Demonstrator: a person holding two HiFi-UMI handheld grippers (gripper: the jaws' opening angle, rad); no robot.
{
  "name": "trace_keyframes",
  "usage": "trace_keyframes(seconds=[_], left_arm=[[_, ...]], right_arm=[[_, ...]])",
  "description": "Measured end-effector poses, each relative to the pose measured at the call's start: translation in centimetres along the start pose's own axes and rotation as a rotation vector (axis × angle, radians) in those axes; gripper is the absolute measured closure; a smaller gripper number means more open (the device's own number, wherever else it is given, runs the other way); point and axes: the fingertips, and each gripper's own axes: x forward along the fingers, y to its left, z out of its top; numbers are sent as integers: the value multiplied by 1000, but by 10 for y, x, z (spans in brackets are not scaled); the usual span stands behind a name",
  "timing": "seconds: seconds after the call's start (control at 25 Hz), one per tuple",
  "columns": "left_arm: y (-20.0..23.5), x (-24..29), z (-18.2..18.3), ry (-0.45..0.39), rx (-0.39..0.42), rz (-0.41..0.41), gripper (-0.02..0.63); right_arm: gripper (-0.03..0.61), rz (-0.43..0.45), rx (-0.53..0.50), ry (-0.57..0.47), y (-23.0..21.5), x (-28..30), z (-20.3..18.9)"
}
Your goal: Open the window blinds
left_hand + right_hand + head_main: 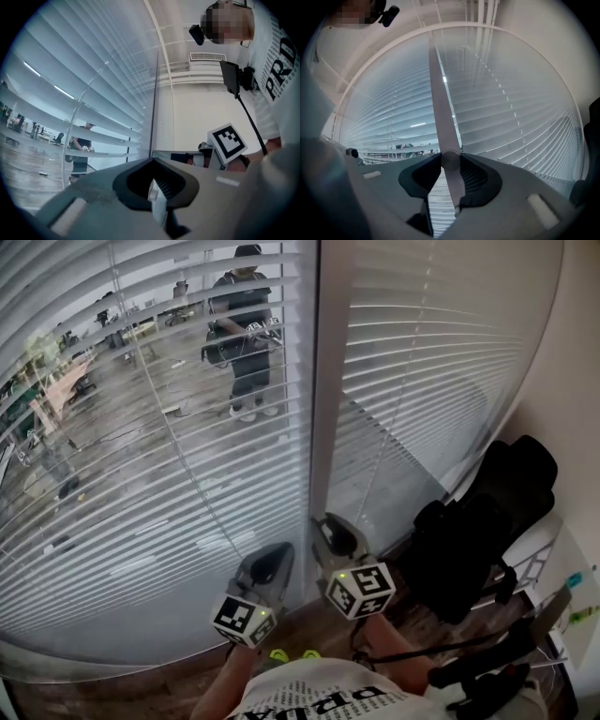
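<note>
The right tool (451, 160) is clamped on a slim, pale wand (439, 98) that runs straight up in front of the blinds (441, 362). The left tool (152, 160) is closed at its tips, with a small white piece (157, 199) caught behind them. Both are held level beside the white window post (323, 381). The flat slats are tilted open on the left and shut on the right. The right side is crowded by a black bundle (487, 521).

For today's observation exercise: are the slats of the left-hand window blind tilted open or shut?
Open. Between the slats of the left blind, a standing person on the far side shows clearly.
</note>
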Motion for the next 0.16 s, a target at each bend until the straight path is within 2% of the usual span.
trace_keyframes(seconds=[0.16], left_arm=[[-1,2,2,3,2,-4,621]], right_arm=[[448,2,-10,-1,-1,2,3]])
